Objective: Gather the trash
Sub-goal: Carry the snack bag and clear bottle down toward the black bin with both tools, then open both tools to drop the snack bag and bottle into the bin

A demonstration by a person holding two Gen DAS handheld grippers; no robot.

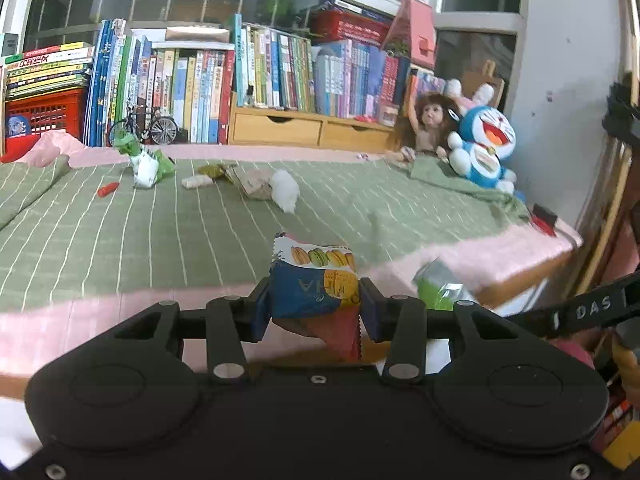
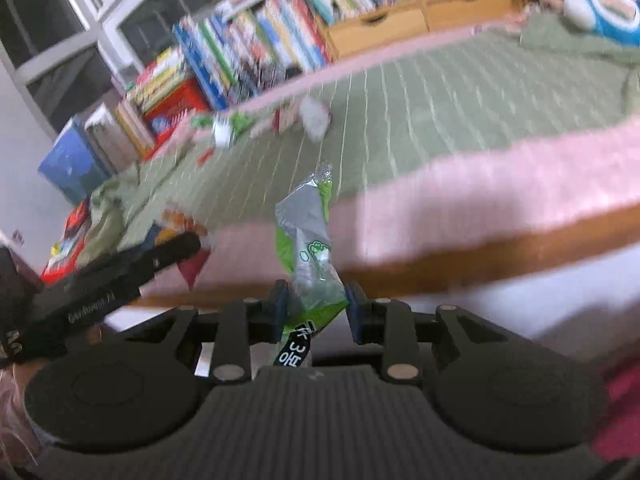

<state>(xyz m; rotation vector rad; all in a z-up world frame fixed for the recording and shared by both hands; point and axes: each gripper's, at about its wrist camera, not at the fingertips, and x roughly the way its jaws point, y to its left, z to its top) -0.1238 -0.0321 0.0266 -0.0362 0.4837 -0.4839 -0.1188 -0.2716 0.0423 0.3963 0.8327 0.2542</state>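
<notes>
My left gripper (image 1: 316, 300) is shut on a blue, white and red snack wrapper printed with macarons (image 1: 316, 280), held over the bed's near pink edge. My right gripper (image 2: 316, 304) is shut on a green and clear plastic wrapper (image 2: 310, 232); that wrapper (image 1: 438, 286) also shows blurred at the right of the left wrist view. More trash lies far back on the green striped bedspread (image 1: 200, 232): a green and white wrapper (image 1: 148, 166), a small red piece (image 1: 108, 189), a pale packet (image 1: 197, 181), a brown wrapper (image 1: 254, 184) and a white wad (image 1: 285, 190).
Rows of books (image 1: 200, 88) and wooden drawers (image 1: 308, 130) line the windowsill behind the bed. A doll (image 1: 430, 124) and a blue plush toy (image 1: 484, 144) sit at the far right corner. A small model bicycle (image 1: 146, 128) stands by the books. The left gripper's body (image 2: 116, 276) crosses the right wrist view.
</notes>
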